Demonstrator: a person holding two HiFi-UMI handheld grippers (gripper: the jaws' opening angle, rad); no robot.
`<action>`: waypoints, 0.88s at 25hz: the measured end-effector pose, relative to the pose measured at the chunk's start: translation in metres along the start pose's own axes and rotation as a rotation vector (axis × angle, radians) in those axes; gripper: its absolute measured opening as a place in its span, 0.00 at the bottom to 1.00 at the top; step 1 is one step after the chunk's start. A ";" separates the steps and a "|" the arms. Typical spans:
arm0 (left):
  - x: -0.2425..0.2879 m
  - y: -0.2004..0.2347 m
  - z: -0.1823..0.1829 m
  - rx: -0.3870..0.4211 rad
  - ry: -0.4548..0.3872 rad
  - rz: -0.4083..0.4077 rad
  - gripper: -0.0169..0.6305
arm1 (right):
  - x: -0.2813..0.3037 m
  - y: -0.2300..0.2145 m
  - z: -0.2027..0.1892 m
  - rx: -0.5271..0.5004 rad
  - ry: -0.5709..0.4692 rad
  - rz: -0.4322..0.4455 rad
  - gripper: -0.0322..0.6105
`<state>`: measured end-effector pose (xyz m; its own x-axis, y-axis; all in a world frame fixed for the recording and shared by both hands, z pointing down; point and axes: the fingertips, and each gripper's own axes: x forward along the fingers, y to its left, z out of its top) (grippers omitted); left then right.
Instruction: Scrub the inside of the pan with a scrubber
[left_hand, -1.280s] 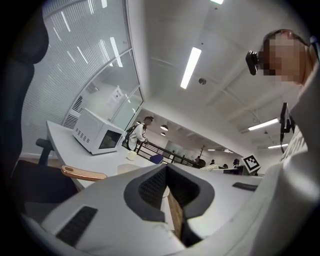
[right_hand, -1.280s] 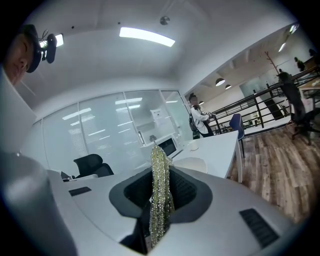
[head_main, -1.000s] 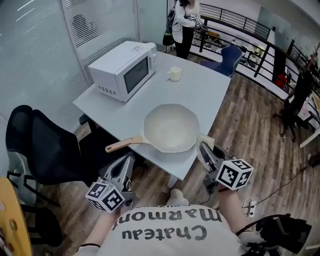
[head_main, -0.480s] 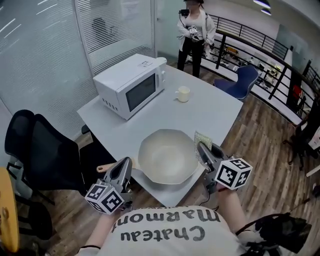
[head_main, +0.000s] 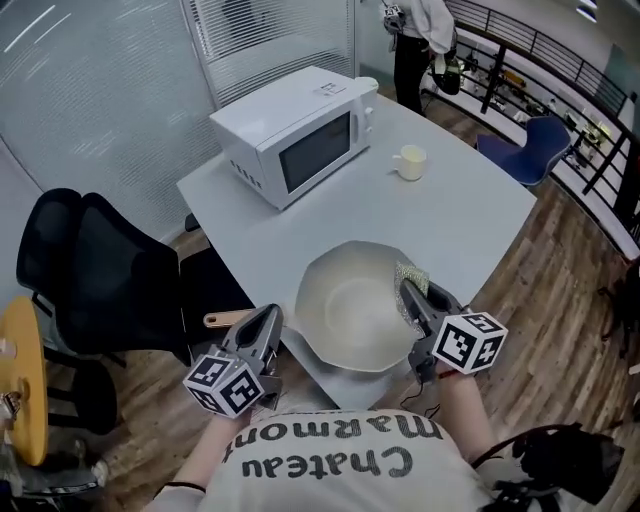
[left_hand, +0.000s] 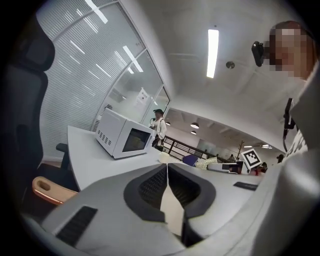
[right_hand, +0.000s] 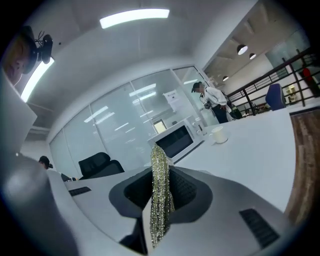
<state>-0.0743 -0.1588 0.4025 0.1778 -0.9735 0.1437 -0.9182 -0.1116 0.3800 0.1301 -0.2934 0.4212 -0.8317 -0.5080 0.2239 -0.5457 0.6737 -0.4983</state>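
Both grippers have closed in on the pan since a second ago. It sat well ahead of them then, and now lies between them at the near edge of the table.

The scrubber, a glittery mesh pad, is clamped upright in the right gripper. In the head view it hangs at the pan's right rim, over the edge of the bowl, though I cannot tell whether it touches. The left gripper has its jaws together on nothing and sits just beside the wooden handle, not holding it.

By my reading this is the approach, and scrubbing has not yet begun. The next move calls for lowering the pad onto the inner surface. The left jaws would probably need to part and take the handle, because the pan overhangs the table edge and could slide or tip under pressure.

Nothing shows inside the pan. Farther back stand a cup, whose contents are out of sight, and a microwave with its door closed. A black chair is at the left, and a person stands beyond the table.
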 end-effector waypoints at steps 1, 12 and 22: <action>0.001 0.006 -0.001 0.008 0.018 0.003 0.03 | 0.007 -0.001 -0.006 0.020 0.012 -0.002 0.15; 0.033 0.054 -0.026 0.331 0.407 -0.226 0.51 | 0.053 -0.003 -0.053 0.133 0.074 -0.118 0.16; 0.039 0.044 -0.112 0.716 0.895 -0.539 0.66 | 0.086 0.026 -0.054 0.100 0.069 -0.031 0.16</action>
<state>-0.0682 -0.1794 0.5268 0.5076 -0.3272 0.7971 -0.5905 -0.8058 0.0452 0.0388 -0.2909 0.4730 -0.8217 -0.4873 0.2954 -0.5608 0.5998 -0.5707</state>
